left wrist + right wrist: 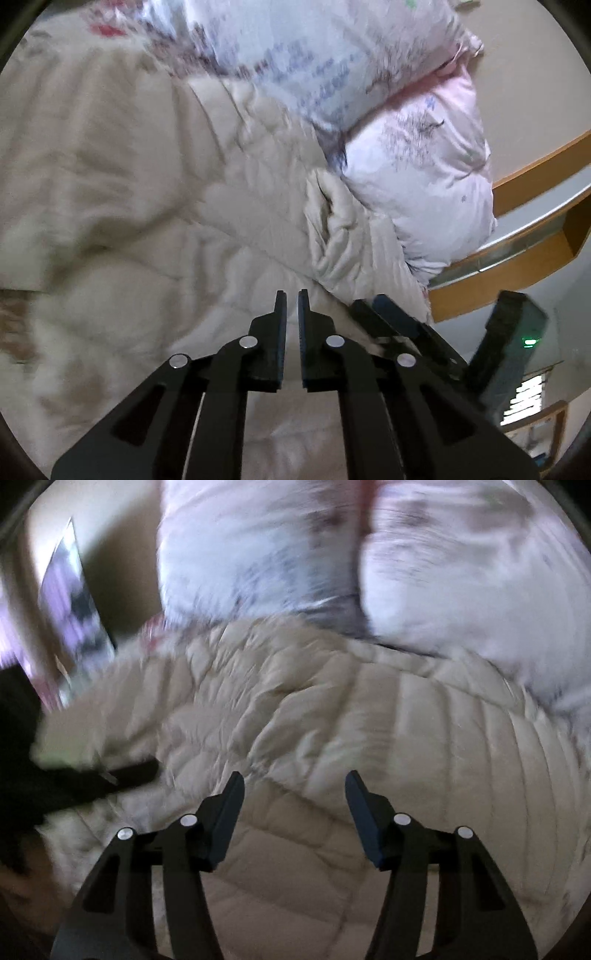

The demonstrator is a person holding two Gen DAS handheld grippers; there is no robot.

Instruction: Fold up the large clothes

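Note:
A large beige quilted puffer coat (155, 192) lies spread over the bed and fills most of both views (332, 746). My left gripper (292, 295) hovers just above the coat with its jaws nearly closed and a narrow gap between them, nothing held. The right gripper's body shows beside it in the left wrist view (402, 325). My right gripper (294, 779) is open wide and empty, just above the quilted fabric. A bunched fold of the coat (332, 229) lies ahead of the left gripper. The right wrist view is motion-blurred.
Pink-white patterned pillows or bedding (406, 122) lie beyond the coat, also in the right wrist view (443, 565). A wooden shelf unit (535, 236) stands right of the bed. A dark object (22, 768) and a framed picture (74, 602) sit at the left.

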